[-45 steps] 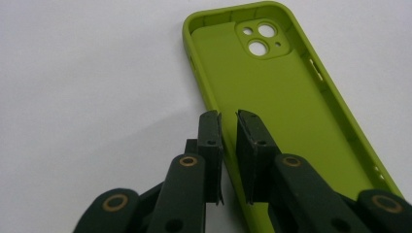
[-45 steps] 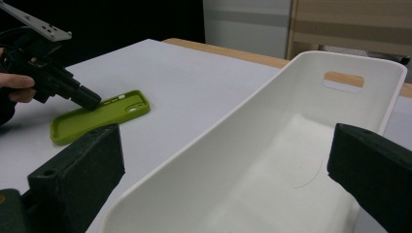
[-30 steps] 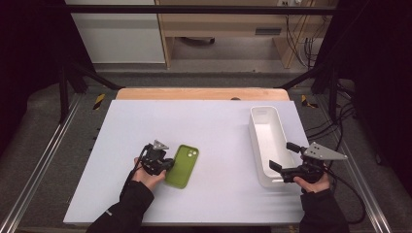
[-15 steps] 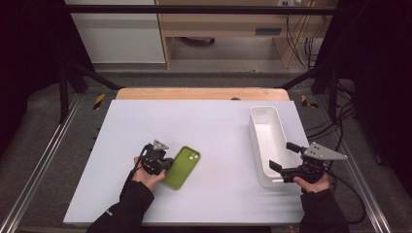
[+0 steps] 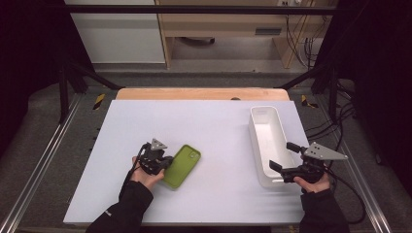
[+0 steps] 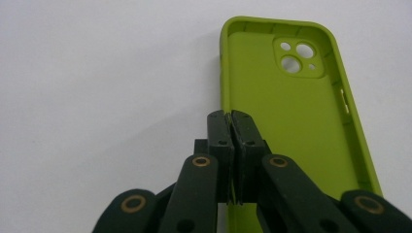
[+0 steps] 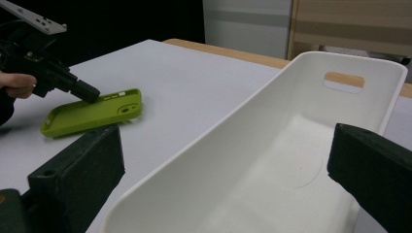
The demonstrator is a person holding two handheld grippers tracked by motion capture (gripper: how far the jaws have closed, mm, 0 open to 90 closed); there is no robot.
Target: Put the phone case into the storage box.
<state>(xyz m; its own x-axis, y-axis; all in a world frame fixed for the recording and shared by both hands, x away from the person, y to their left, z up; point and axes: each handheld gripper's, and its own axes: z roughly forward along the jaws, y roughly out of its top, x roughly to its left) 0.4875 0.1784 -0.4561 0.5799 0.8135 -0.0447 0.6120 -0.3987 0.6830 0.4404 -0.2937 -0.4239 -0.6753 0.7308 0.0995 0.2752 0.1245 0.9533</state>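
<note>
A green phone case (image 6: pixel 286 121) lies hollow side up on the white table, left of centre (image 5: pixel 183 165). My left gripper (image 6: pixel 232 119) is shut on the case's thin left rim, both pads pressed together over the wall. In the right gripper view that gripper (image 7: pixel 90 94) bites the case (image 7: pixel 92 114) from the left, and the gripped edge is raised a little. My right gripper (image 5: pixel 284 156) stands open at the near end of a long white bin (image 5: pixel 265 114). Its two jaws sit wide apart, one on each side of the bin (image 7: pixel 350 56), which holds nothing.
The white tabletop (image 5: pixel 214 121) spreads between the case and the bin. A wooden strip (image 5: pixel 199 93) runs along the table's far edge. Metal frame rails (image 5: pixel 39 165) flank both sides, and cables trail on the floor at the right.
The green case has turned slightly, its far end swinging right as the left gripper's jaws closed on its rim. Both hands stayed in place.
</note>
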